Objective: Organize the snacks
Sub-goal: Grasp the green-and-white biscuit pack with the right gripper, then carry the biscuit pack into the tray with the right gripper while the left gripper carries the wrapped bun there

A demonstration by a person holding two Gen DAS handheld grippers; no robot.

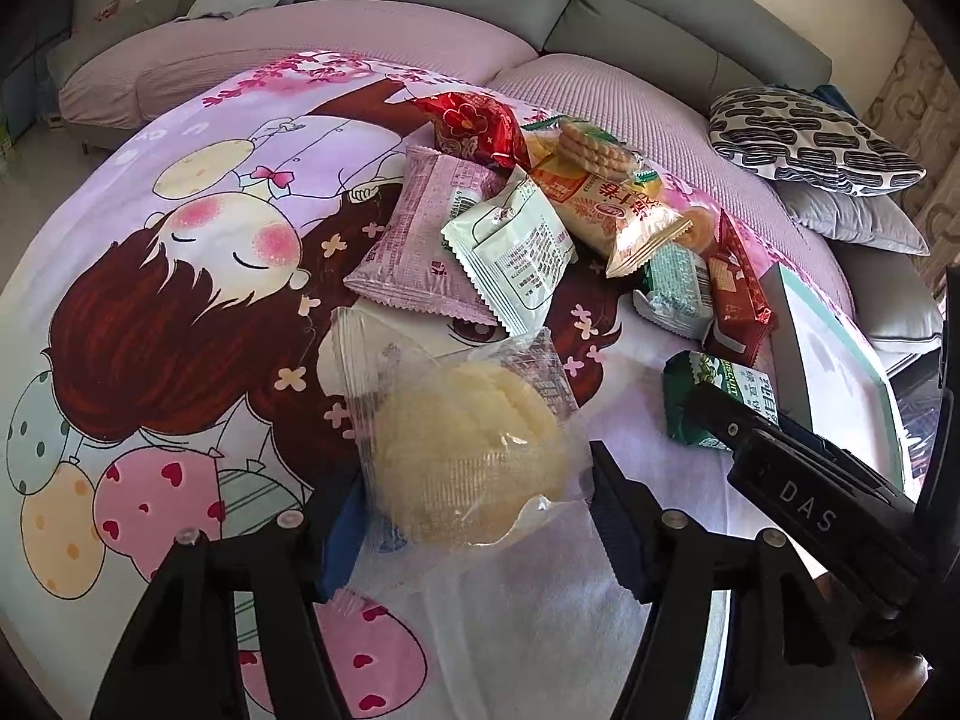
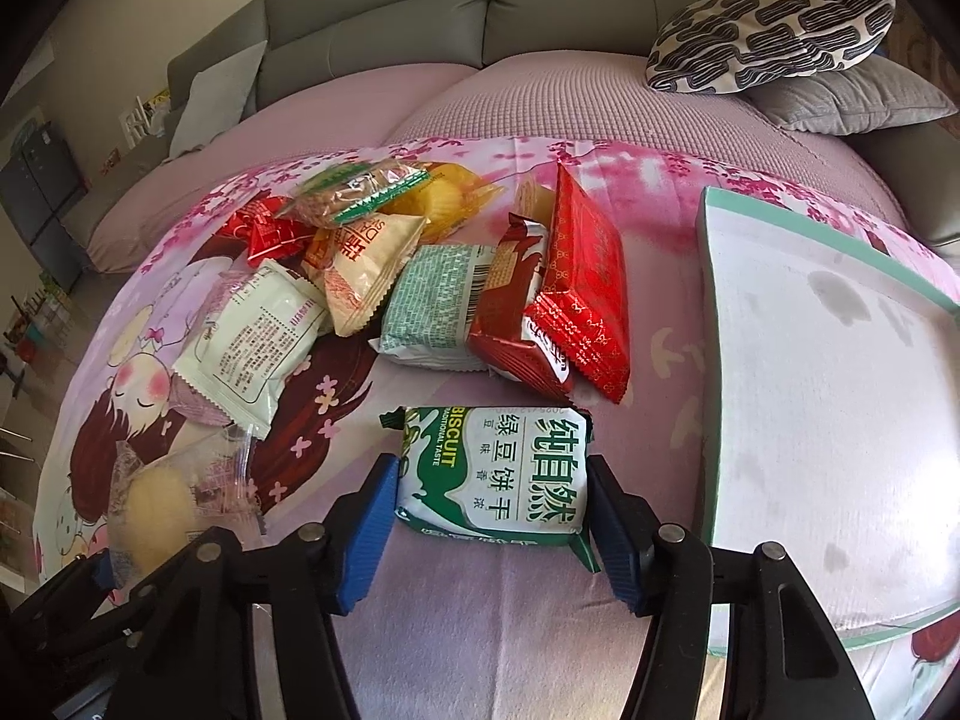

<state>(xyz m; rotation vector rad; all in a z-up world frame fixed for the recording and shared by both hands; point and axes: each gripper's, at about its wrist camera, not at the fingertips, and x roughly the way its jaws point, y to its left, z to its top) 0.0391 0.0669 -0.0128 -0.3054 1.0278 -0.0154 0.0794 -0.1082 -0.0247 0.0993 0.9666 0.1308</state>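
A pile of snack packets (image 1: 540,222) lies on a cartoon-print cloth (image 1: 180,300). My left gripper (image 1: 474,516) has its jaws on both sides of a clear-wrapped yellow cake (image 1: 468,456), shut on it. My right gripper (image 2: 492,516) is shut on a green and white biscuit packet (image 2: 498,474), which also shows in the left wrist view (image 1: 720,396). The cake shows at the lower left of the right wrist view (image 2: 162,504). The pile shows there too (image 2: 420,282).
A shallow white box with a teal rim (image 2: 714,312) lies to the right of the snacks; it also shows in the left wrist view (image 1: 840,360). A grey sofa (image 2: 480,12) with a patterned cushion (image 2: 768,30) stands behind.
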